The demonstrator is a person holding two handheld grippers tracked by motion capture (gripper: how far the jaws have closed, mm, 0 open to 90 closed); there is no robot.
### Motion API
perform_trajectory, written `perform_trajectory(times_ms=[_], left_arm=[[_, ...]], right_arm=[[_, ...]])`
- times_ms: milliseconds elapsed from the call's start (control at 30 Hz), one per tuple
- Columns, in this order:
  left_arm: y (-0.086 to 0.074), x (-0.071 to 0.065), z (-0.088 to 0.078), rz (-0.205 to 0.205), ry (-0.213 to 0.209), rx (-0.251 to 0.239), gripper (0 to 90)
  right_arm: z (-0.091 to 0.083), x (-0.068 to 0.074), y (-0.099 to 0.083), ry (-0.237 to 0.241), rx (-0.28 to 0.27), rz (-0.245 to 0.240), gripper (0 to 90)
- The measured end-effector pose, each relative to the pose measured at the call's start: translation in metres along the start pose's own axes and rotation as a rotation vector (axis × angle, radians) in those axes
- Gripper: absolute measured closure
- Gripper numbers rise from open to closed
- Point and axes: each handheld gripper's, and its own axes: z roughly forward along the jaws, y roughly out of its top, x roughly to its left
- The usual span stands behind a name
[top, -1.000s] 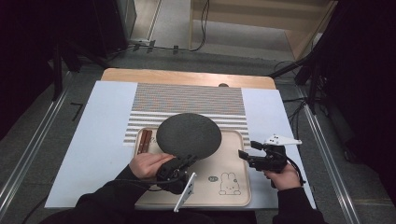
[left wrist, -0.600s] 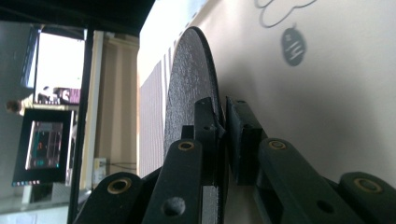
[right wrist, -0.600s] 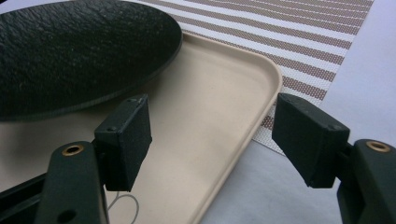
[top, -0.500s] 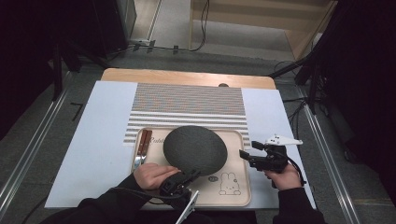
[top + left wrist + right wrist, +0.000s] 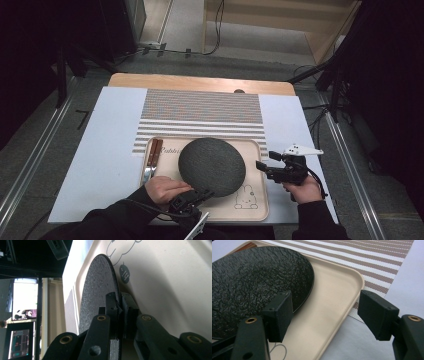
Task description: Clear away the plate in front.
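Dark grey round plate (image 5: 212,166), rough speckled face, sits over the beige tray (image 5: 252,207), its near edge pinched and lifted slightly, so it is tilted. It covers most of the tray's middle, just beside the wooden-handled cutlery (image 5: 152,159).

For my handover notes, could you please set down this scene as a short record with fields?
held item: dark round plate, gripped at its near edge
left claw: shut on the plate's rim, jaws on either side of it
right claw: open, empty, beside the tray's right edge
plate position: over the tray, tilted in the right gripper view
tray: beige, with a rabbit drawing
cutlery: wooden-handled, along the tray's left side
mat: striped placemat, under the tray's far part
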Motion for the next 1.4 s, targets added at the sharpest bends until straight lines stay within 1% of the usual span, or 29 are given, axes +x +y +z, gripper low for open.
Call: perform_trajectory(times_ms=[67,200,267,333,400,467,500,567,633,733,767,933,1000,1033,1067,1133,1167,1233,1267,1367,1400], left_arm=[[-0.002,-0.001,0.000,-0.012,-0.009,-0.016,85.6],[-0.005,-0.002,-0.001,0.000,-0.048,-0.040,84.6],[-0.005,-0.004,0.000,-0.002,-0.066,-0.050,83.4],[-0.005,-0.006,0.001,0.015,-0.076,-0.050,81.7],[-0.005,-0.007,0.002,0.019,-0.078,-0.051,81.3],[-0.006,-0.006,0.002,0.002,-0.086,-0.056,81.1],[-0.006,-0.005,0.002,-0.001,-0.090,-0.058,81.2],[-0.007,-0.006,0.002,-0.008,-0.114,-0.060,80.1],[-0.007,-0.007,0.002,0.009,-0.122,-0.057,78.8],[-0.007,-0.009,0.003,0.006,-0.148,-0.068,77.0],[-0.007,-0.009,0.004,0.011,-0.152,-0.070,76.3],[-0.010,-0.007,0.004,-0.016,-0.170,-0.085,75.7],[-0.011,-0.006,0.005,-0.040,-0.179,-0.091,75.0],[-0.011,-0.005,0.004,-0.049,-0.188,-0.084,74.8],[-0.011,-0.004,0.004,-0.063,-0.202,-0.088,73.7],[-0.013,-0.005,0.004,-0.089,-0.203,-0.100,71.9],[-0.013,-0.004,0.004,-0.096,-0.197,-0.101,70.0],[-0.013,-0.003,0.004,-0.120,-0.185,-0.099,62.5],[-0.014,-0.002,0.004,-0.129,-0.184,-0.095,60.1],[-0.016,-0.002,0.003,-0.160,-0.190,-0.099,57.2],[-0.017,-0.001,0.003,-0.161,-0.186,-0.096,55.0]], right_arm=[[0.000,0.000,0.000,0.000,0.001,0.000,26.6],[0.001,0.000,0.000,0.001,0.004,-0.001,26.6],[0.001,0.000,0.000,0.002,0.002,-0.004,26.6],[0.001,0.000,0.000,0.002,0.002,-0.005,26.6],[0.001,0.000,0.000,0.002,0.000,-0.006,26.6],[0.001,0.000,0.000,0.002,0.000,-0.006,26.6],[0.001,0.000,0.000,0.002,0.000,-0.006,26.6],[0.001,0.000,0.000,0.003,0.001,-0.006,26.6],[0.001,0.000,0.000,0.003,0.002,-0.006,26.6],[0.001,0.000,0.000,0.003,0.002,-0.006,26.6],[0.001,0.000,0.000,0.003,0.003,-0.005,26.6],[0.001,0.001,0.000,0.002,0.004,-0.008,26.6],[0.001,0.001,0.000,0.002,0.006,-0.007,26.6],[0.001,0.001,0.000,0.002,0.007,-0.007,26.6],[0.001,0.001,0.000,0.001,0.006,-0.006,26.6],[0.001,0.001,0.000,0.002,0.007,-0.007,26.6],[0.001,0.001,0.000,0.001,0.007,-0.008,26.6],[0.002,0.000,0.000,0.000,0.009,-0.009,26.6],[0.002,0.001,0.000,0.001,0.009,-0.008,26.6],[0.003,0.001,0.001,0.001,0.012,-0.010,26.6],[0.003,0.001,0.001,0.002,0.012,-0.013,26.6]])
